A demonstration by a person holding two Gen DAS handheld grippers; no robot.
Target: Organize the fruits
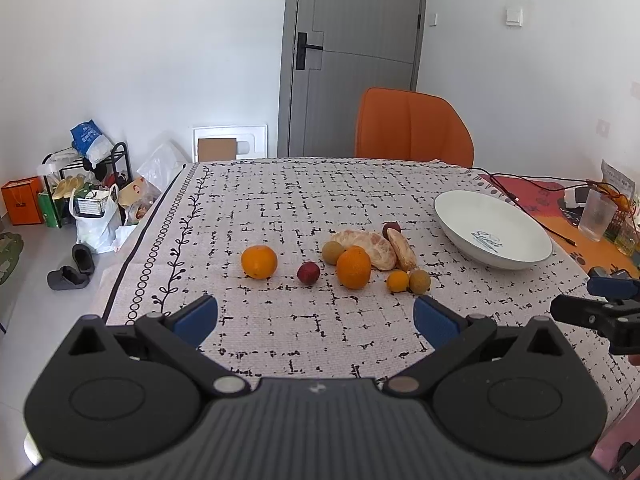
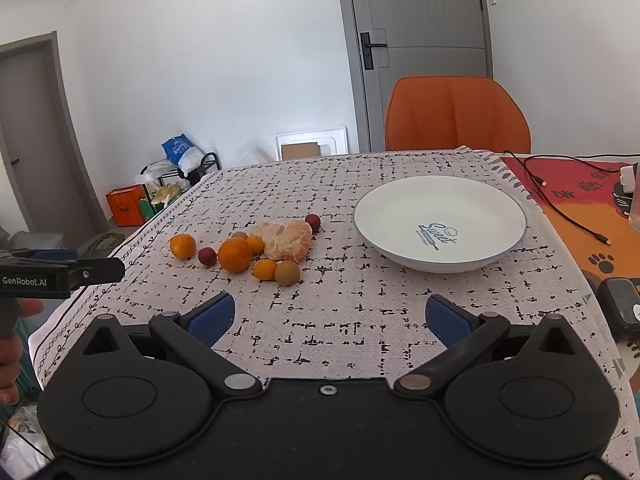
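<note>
Fruit (image 1: 353, 267), all loose on the tablecloth (image 1: 280, 344) mid-table: oranges, small red and green pieces, one peeled citrus (image 2: 287, 241). White plate (image 2: 440, 222) toward the right edge holds nothing. Left gripper (image 1: 316, 316) and right gripper (image 2: 330, 316) both spread wide, carrying nothing, near the front edge. Progress: nothing sorted yet; every piece remains to be moved.

Left claw (image 1: 316, 320) spread wide, empty, level. Right claw (image 2: 330, 318) likewise wide, empty, seemingly alongside.
</note>
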